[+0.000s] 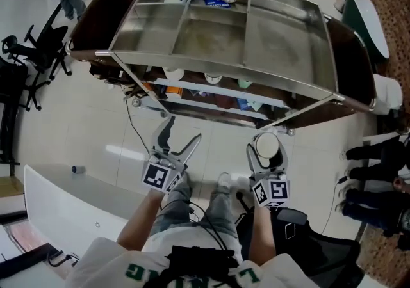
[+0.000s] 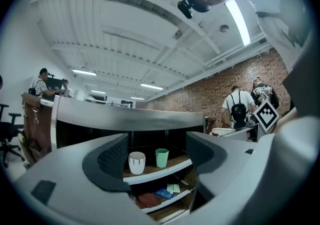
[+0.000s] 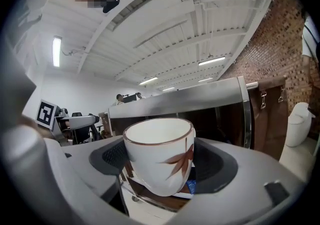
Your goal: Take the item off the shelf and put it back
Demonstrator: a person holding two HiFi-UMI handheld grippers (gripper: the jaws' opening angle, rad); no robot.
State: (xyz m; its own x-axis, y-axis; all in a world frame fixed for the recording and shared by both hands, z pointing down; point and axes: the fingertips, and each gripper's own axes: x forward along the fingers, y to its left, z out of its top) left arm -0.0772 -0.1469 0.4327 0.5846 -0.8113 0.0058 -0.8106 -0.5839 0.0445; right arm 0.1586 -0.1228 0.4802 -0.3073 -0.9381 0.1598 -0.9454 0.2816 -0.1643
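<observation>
Filling the space ahead is the curved, steel-topped shelf unit (image 1: 275, 43), its open shelves facing the person. The left claw (image 1: 184, 128) points at it with its jaws spread and nothing between them; through the gap a plain white cup (image 2: 136, 162) and a green cup (image 2: 161, 157) stand side by side on a shelf, well apart from the claw. The right claw (image 1: 267, 143) pinches the leaf-patterned cup (image 3: 160, 154) by its sides, upright and clear of the shelves, just in front of the unit. By that, the taking-off appears done and the return is the step in hand. Next, the right claw likely has to carry the cup level in over a shelf board, keep its rim under the shelf above, set the base flat, and only then let its jaws part.
</observation>
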